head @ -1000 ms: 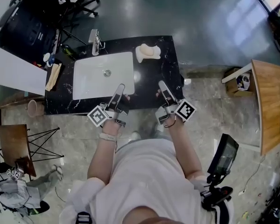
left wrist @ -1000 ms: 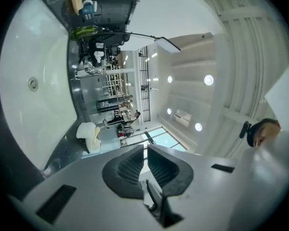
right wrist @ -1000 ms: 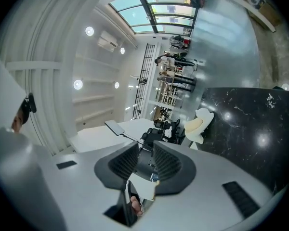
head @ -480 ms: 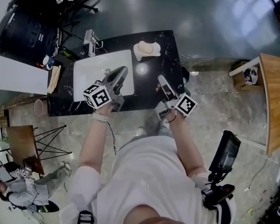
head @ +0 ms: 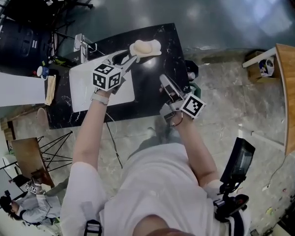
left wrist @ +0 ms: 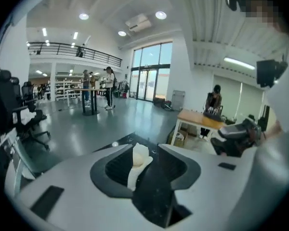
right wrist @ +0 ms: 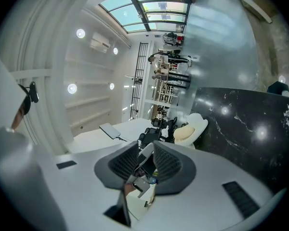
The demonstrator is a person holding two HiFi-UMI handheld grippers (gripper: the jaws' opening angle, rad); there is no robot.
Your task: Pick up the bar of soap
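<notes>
1. Your left tongs (head: 129, 59) are open, with the jaws clearly apart in the left gripper view (left wrist: 147, 153).
2. The bar of soap (head: 143, 47) is cream-coloured and lies in a white soap dish (head: 157, 46). The dish sits at the far edge of the black counter (head: 147, 90), just right of the sink (head: 81, 93).
3. In the head view, the left tongs' tips are at the dish's left edge, over the sink's far right corner.
4. In the left gripper view, the white dish (left wrist: 139, 159) shows edge-on in the gap between the jaws. No view shows whether either jaw touches it.
5. Your right tongs (head: 164, 80) are also open, with a narrow gap and nothing gripped (right wrist: 145, 153).
6. They hang over the right front part of the counter, well apart from the dish.
7. The right gripper view shows the soap (right wrist: 185, 135) resting in its dish (right wrist: 198, 121) on the dark marble ahead.
8. The sink is a white basin, partly covered by your left arm. The faucet (head: 80, 43) stands at its far left.
9. On the floor to the right, a box (head: 262, 65) sits beside the wooden table (head: 291, 92). Its contents are too small to make out.
</notes>
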